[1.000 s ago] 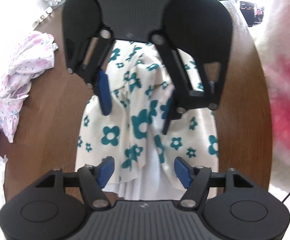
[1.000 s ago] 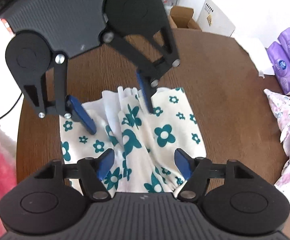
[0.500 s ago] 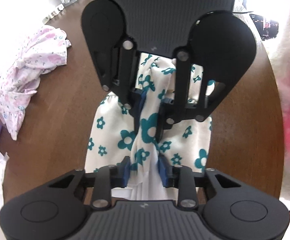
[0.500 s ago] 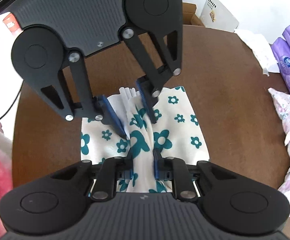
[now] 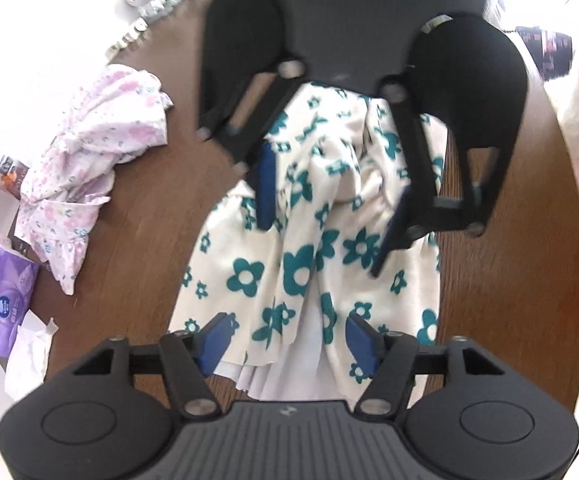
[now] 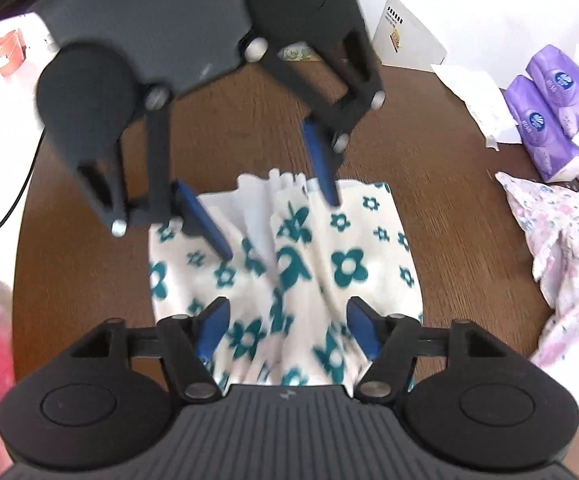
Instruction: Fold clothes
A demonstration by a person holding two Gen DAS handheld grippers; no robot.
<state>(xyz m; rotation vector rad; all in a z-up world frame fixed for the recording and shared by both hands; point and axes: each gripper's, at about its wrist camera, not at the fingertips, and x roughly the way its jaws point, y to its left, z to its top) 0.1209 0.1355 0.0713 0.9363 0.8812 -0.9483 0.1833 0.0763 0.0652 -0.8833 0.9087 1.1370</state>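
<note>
Half a second ago both grippers pinched the ridge of the dress (image 5: pixel 313 248); now the left gripper (image 5: pixel 285 338) and the right gripper (image 6: pixel 285 328) have their blue fingers spread wide, with the cloth lying loose between them. The cream dress with teal flowers rests folded on the brown table (image 5: pixel 137 220), bunched into a raised crease down its middle, white pleated lining showing at one end. A pink garment (image 5: pixel 93 160) lies apart beside it.
</note>
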